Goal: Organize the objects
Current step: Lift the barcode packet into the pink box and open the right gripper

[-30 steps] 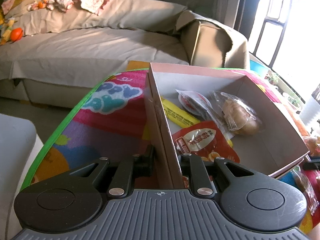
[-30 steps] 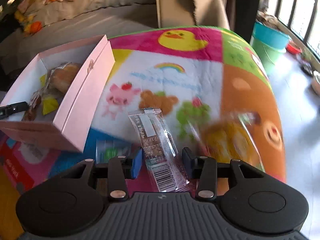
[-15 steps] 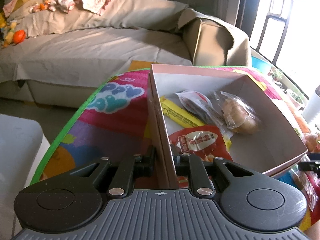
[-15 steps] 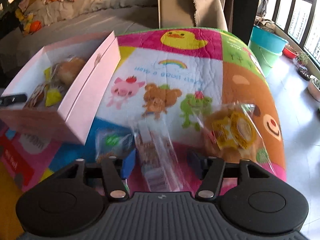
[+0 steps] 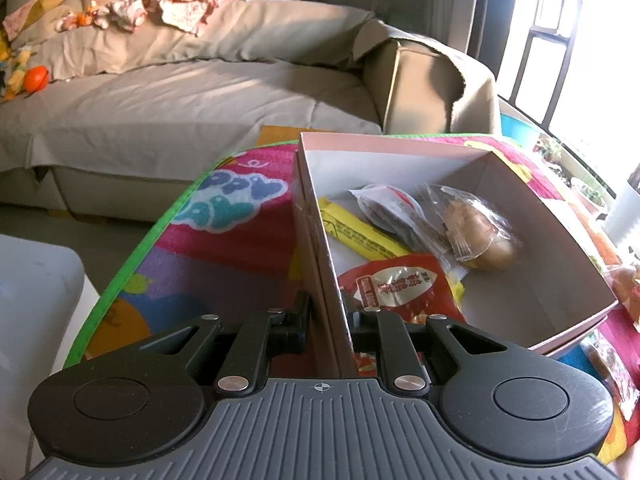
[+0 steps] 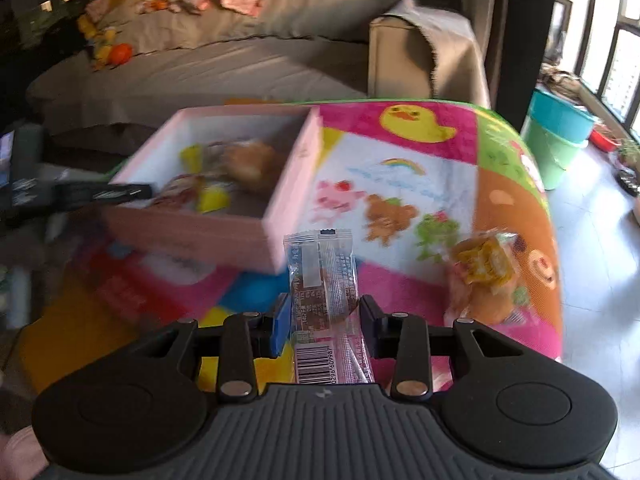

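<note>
A pink cardboard box sits on a colourful cartoon mat. My left gripper is shut on the box's near left wall. Inside lie a yellow bar, a red snack packet, a wrapped bun and a clear sachet. In the right wrist view the box is ahead on the left. My right gripper is shut on a clear wrapped snack bar and holds it above the mat. A wrapped yellow pastry lies on the mat to the right.
A grey sofa stands behind the table, with clothes and toys on its back. A white stool is at the left. A teal and green bucket stands on the floor at the right. Windows are on the right.
My right gripper closed on the snack bar and lifted it off the mat, moving towards the box. My left gripper kept its hold on the box wall.
</note>
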`<move>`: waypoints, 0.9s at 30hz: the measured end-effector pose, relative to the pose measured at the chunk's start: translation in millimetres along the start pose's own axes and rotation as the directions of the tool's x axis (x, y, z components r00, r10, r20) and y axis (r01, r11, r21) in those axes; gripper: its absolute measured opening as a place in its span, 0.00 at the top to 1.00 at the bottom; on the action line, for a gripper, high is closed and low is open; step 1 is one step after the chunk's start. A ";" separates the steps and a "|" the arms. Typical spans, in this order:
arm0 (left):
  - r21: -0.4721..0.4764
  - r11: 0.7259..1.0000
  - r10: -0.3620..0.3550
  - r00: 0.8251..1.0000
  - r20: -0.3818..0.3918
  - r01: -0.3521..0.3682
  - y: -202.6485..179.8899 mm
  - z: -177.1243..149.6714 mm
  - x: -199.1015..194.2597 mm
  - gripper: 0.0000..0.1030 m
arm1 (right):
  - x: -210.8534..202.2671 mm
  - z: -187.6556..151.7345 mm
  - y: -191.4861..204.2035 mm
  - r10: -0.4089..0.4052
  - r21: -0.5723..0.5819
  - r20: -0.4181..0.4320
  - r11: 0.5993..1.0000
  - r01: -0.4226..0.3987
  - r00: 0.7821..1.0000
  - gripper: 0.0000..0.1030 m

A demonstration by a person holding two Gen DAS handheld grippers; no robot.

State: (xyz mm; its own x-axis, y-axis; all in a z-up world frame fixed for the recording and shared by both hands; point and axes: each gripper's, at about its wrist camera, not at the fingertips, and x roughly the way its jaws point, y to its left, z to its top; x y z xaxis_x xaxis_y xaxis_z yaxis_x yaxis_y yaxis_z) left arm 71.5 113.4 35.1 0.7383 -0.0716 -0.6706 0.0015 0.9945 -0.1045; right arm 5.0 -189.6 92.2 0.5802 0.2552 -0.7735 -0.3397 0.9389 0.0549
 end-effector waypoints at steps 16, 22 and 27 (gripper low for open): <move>-0.018 1.000 -0.022 1.000 0.006 0.022 3.0 -3.2 3.2 0.82 | 16.8 147.9 92.4 0.248 -0.026 0.216 0.968 -0.249 0.944 0.48; -0.020 0.999 -0.035 0.999 0.004 0.036 5.4 -3.9 4.0 0.82 | 41.5 139.8 86.6 0.219 -0.012 0.204 0.975 -0.221 0.954 0.45; -0.025 0.999 -0.042 0.999 0.006 0.042 6.1 -4.4 4.4 0.81 | 29.0 98.1 42.8 0.038 0.031 0.221 0.998 -0.046 0.974 0.35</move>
State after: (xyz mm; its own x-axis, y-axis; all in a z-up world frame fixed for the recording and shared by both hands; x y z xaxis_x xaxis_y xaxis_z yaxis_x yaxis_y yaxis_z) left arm 71.8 118.9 28.3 0.7417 -0.1127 -0.6612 0.0158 0.9884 -0.1507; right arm 79.9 -119.3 134.1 0.7163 0.3353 -0.6119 -0.3431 0.9329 0.1096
